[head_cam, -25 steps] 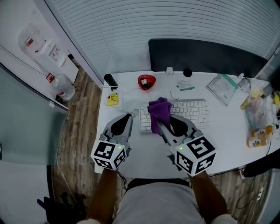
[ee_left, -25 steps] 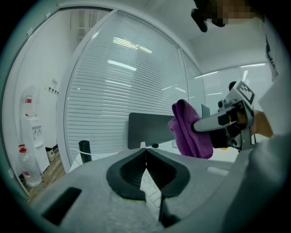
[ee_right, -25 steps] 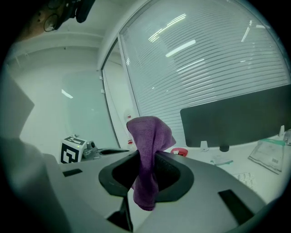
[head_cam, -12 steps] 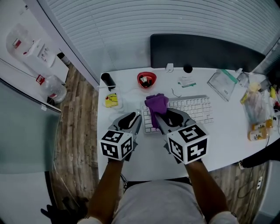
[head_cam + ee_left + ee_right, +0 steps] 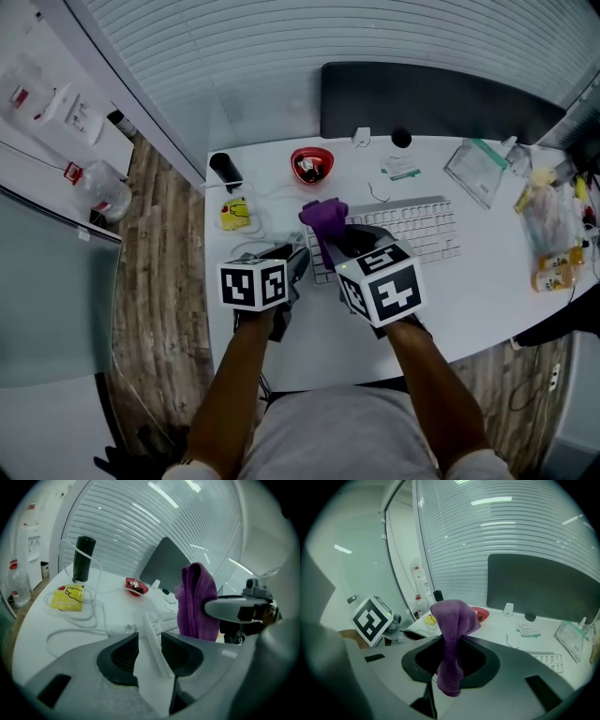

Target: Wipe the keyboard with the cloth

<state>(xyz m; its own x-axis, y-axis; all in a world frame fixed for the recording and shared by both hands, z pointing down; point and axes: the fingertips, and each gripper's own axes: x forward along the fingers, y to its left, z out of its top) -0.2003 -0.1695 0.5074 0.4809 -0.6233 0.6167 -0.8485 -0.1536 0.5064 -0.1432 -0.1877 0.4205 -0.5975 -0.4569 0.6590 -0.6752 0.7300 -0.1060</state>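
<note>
A white keyboard (image 5: 422, 230) lies on the white desk (image 5: 469, 300), in front of the dark monitor. My right gripper (image 5: 342, 239) is shut on a purple cloth (image 5: 322, 217), which stands up in a bunch above the jaws and hangs below them (image 5: 451, 634), over the keyboard's left end. My left gripper (image 5: 298, 262) hovers just left of it, its jaws opening. Nothing is held between them; the keyboard's left edge (image 5: 157, 620) shows through the gap. The cloth (image 5: 197, 602) and the right gripper (image 5: 234, 609) appear to the right in the left gripper view.
A red bowl (image 5: 312, 166), a black cylinder (image 5: 225, 171), and a yellow packet (image 5: 233, 215) with a looped white cable sit at the desk's back left. A clear bag (image 5: 478, 169) and snack packets (image 5: 553, 234) crowd the right side. The monitor (image 5: 441, 98) stands behind.
Both grippers have come down and closer together over the keyboard's left end. The left gripper's jaws have opened. The cloth stays clamped in the right gripper.
</note>
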